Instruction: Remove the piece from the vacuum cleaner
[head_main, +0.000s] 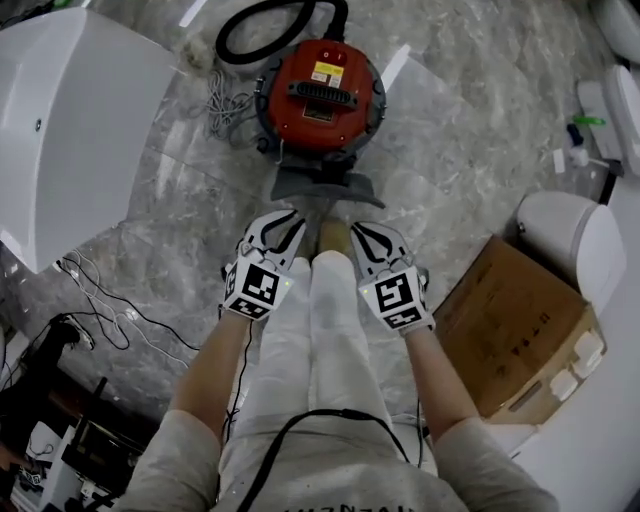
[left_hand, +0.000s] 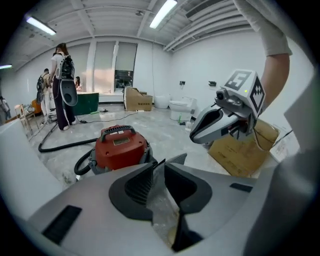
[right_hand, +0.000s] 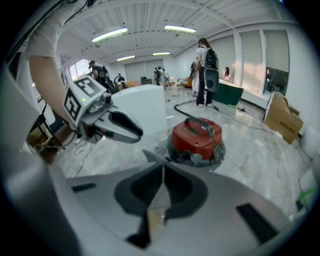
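On near side of vacuum cleaner (head_main: 320, 90), grey piece (head_main: 318, 185) lying crosswise, straight ahead; left gripper (head_main: 288, 218) jaws barely parted, right gripper (head_main: 362, 230) jaws together, both empty.

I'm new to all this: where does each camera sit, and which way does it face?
Head view: on the person's head, facing steeply down at the floor; shows the left gripper, right gripper, both forearms and legs.
Left gripper view: on the left gripper, looking along its jaws; the right gripper and arm show at right.
Right gripper view: on the right gripper, looking along its jaws; the left gripper and arm show at left.
Shared: all three see the red vacuum cleaner.
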